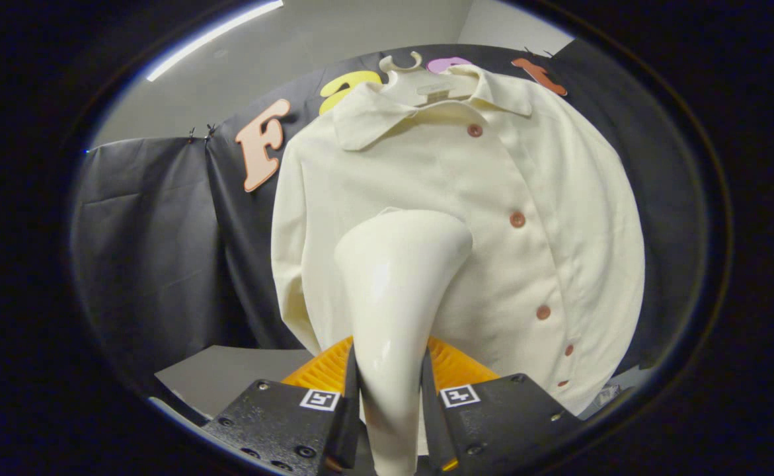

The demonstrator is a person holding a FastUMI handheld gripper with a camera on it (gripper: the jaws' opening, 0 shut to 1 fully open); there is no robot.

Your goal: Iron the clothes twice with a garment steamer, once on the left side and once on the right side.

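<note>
A cream button-up shirt (532, 198) hangs on a pale hanger (426, 86) against the booth's black cloth wall. My gripper (390, 370) is shut on the glossy white garment steamer (396, 291); both fingers press on its handle. The steamer rises from between the fingers, and its wide head lies close against the shirt's front, on the half left of the row of brown buttons (517, 219). Whether the head touches the fabric I cannot tell.
The black cloth wall (149, 251) surrounds the shirt. A grey tabletop (228, 377) lies low on the left, beside my fingers. Behind the fingers is an orange ribbed part (456, 367).
</note>
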